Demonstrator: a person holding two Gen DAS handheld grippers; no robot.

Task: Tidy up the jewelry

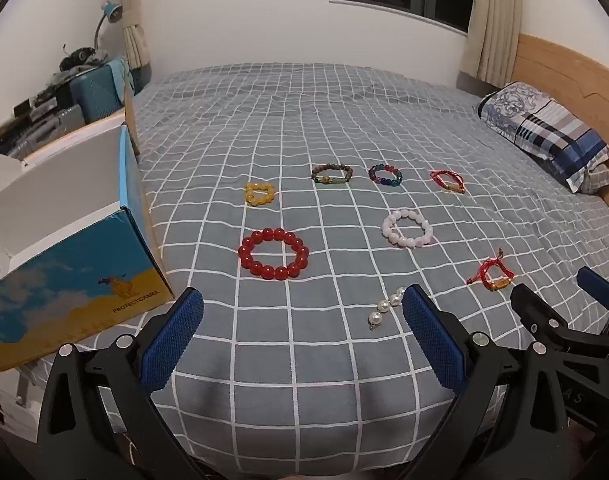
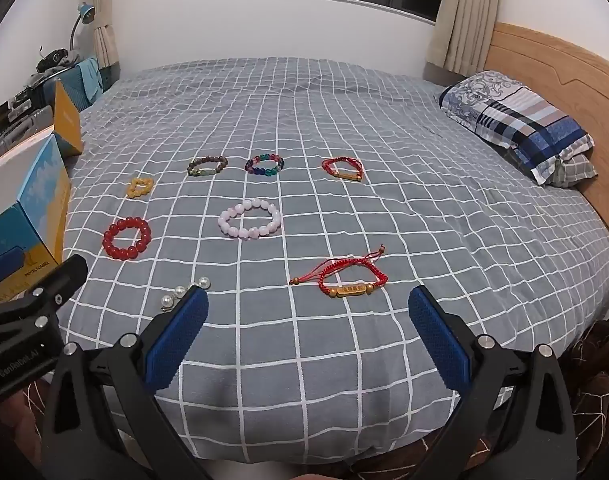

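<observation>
While both cameras look across the grey checked bedspread [image 1: 304, 360], only the right wrist view shows the lettering on the gold bar of the nearer red cord bracelet [image 2: 346, 280], which lies just ahead of the right gripper [image 2: 308, 320]. The left wrist view shows more of the blue and yellow box [image 1: 76, 280] at the bed's left edge, beside the red bead bracelet [image 1: 273, 254]. Farther back lie a yellow bracelet [image 1: 259, 193], a brown bead bracelet [image 1: 331, 174], a multicoloured bracelet [image 1: 385, 175] and a second red cord bracelet [image 1: 447, 181]; a pale pink bracelet [image 1: 407, 227] sits in the middle. A short pearl string [image 1: 384, 308] touches the right finger of the left gripper [image 1: 304, 320]. Both grippers hover low over the near edge, side by side, fingers spread wide and holding nothing.
</observation>
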